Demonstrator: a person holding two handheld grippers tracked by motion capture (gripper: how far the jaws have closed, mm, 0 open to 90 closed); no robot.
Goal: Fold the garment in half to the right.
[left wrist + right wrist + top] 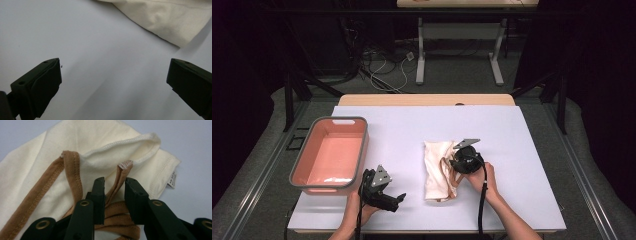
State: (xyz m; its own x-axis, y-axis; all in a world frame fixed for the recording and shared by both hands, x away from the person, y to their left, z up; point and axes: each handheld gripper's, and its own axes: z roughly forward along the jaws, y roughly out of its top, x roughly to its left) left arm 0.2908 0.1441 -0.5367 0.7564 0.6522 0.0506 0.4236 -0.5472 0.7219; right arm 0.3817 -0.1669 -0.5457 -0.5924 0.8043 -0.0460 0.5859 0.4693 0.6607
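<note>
The cream cloth bag (438, 170) lay folded on the white worktop (512, 150), a little to the right of its middle, with its brown straps (72, 170) bunched at the side toward the right hand. The right claw (460, 170) stood just over that side of the bag. Its jaws were narrowed around one brown strap end (122, 178); the strap ran up between them, but a gap was visible at each pad, so I judged that it was not yet pinched. To do this step well, the claw should, I think, close on this one strap only, low enough to catch the doubled band, and leave the cream fabric and the other strap loops free, otherwise the whole bag may lift in a lump.

The left claw (387, 200) rested to the left of the bag, near the front edge of the worktop. It was wide open and empty, with only a corner of the bag (172, 22) ahead of it. A pink tub (332, 155) with a grey rim stood well to the left of the bag and looked empty. Nothing lay between the bag and the tub; the only obstacle seemed to be the tangle of straps itself.
</note>
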